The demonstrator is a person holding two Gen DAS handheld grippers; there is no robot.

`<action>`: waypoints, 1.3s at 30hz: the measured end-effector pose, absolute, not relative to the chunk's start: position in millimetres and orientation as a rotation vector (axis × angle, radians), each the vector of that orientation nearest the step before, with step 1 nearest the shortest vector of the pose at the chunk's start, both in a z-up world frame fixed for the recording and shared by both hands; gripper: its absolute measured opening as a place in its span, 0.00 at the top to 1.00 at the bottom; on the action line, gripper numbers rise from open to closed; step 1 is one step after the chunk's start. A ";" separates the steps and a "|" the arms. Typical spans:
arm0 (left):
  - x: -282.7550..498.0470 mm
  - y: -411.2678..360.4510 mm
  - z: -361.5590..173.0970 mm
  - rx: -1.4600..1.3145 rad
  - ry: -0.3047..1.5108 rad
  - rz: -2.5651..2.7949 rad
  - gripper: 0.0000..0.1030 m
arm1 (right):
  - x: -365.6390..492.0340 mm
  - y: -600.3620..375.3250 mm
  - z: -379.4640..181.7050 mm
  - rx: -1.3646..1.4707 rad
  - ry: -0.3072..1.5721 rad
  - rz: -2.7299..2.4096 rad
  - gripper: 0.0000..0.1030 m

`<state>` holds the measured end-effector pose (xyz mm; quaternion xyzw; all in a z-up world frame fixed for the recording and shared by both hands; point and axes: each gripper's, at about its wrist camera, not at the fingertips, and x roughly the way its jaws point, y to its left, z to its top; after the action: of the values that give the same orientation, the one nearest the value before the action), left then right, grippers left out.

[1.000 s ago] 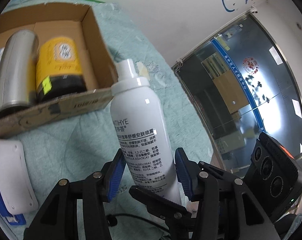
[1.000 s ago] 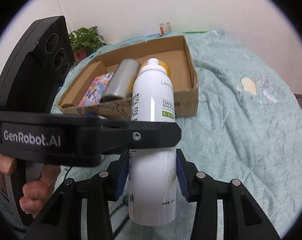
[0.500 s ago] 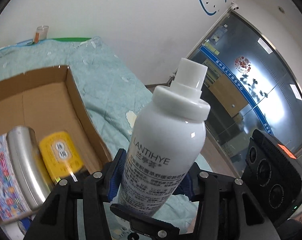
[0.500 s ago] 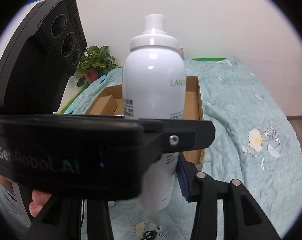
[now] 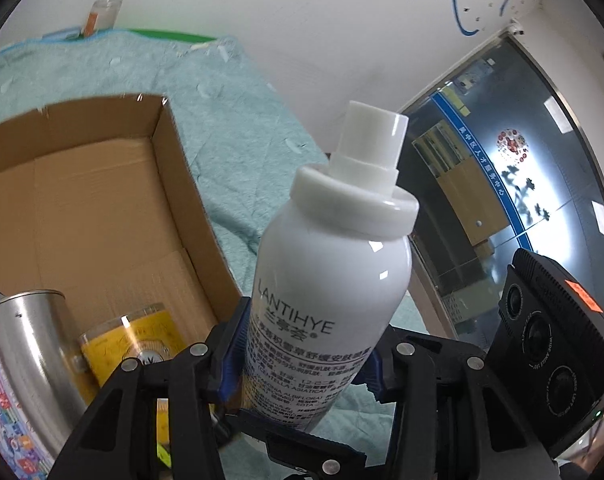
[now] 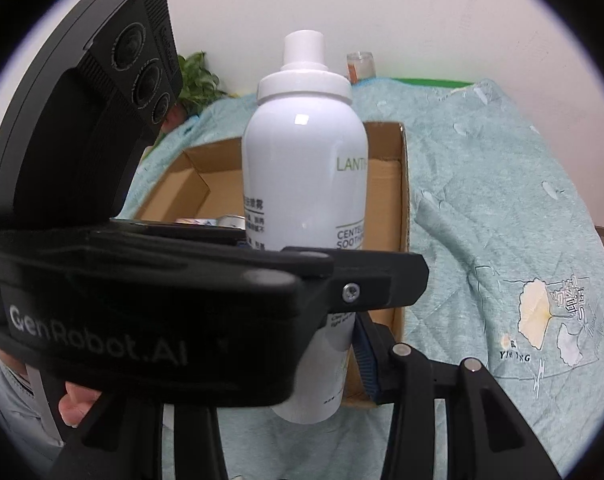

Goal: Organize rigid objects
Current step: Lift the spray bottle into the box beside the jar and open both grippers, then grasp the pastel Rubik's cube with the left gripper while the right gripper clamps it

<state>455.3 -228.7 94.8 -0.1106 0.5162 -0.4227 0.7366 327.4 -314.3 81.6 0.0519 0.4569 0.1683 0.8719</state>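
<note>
A white LANTIHYE spray bottle [image 5: 334,280] is held in the air, upright and a little tilted. My left gripper [image 5: 302,356] is shut on its lower body. My right gripper [image 6: 326,360] is also shut on the bottle [image 6: 306,168], lower down; the left gripper's black body crosses in front and hides its left finger. Behind the bottle lies an open cardboard box [image 5: 102,208] on the teal quilt. In the box lie a silver can [image 5: 30,344], a yellow jar [image 5: 138,348] and a colourful box [image 5: 2,420].
The teal quilt [image 6: 502,208] covers the bed to the right of the box [image 6: 402,184]. A green plant [image 6: 198,76] and a small glass [image 6: 360,66] stand by the white wall. A glass door [image 5: 522,184] is at the right.
Both grippers have lifted the bottle from low over the quilt and carried it closer to the box, which now sits lower and nearer behind it.
</note>
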 end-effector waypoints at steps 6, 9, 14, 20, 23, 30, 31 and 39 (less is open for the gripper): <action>467.9 -243.7 47.8 -0.212 1.231 -0.873 0.59 | 343.7 -320.1 40.8 0.084 1.054 0.329 0.58; 474.1 -242.9 37.9 -0.205 1.243 -0.824 0.59 | 344.3 -322.1 34.5 0.116 1.067 0.323 0.58; 464.7 -248.8 42.9 -0.113 1.228 -0.776 0.57 | 344.1 -329.3 26.1 0.170 1.072 0.289 0.56; 428.8 -201.9 70.4 -0.130 1.073 -0.737 0.50 | 316.4 -335.9 42.0 0.229 1.020 0.284 0.25; 385.9 -151.4 97.5 -0.078 0.837 -0.627 0.30 | 291.6 -334.9 58.0 0.175 0.881 0.227 0.16; 271.6 -5.3 162.6 0.069 0.428 -0.229 0.00 | 210.4 -275.9 92.9 0.102 0.574 0.263 0.16; 266.8 11.2 169.0 0.080 0.424 -0.180 0.00 | 199.5 -264.8 99.0 0.108 0.548 0.286 0.16; 229.9 127.5 139.7 0.054 0.556 -0.046 0.00 | 154.8 -212.0 111.3 0.391 0.579 0.532 0.09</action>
<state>229.9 127.5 139.7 0.0268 0.2743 -0.0229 0.9610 154.8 -212.0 111.3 0.1892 0.2803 0.2575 0.9052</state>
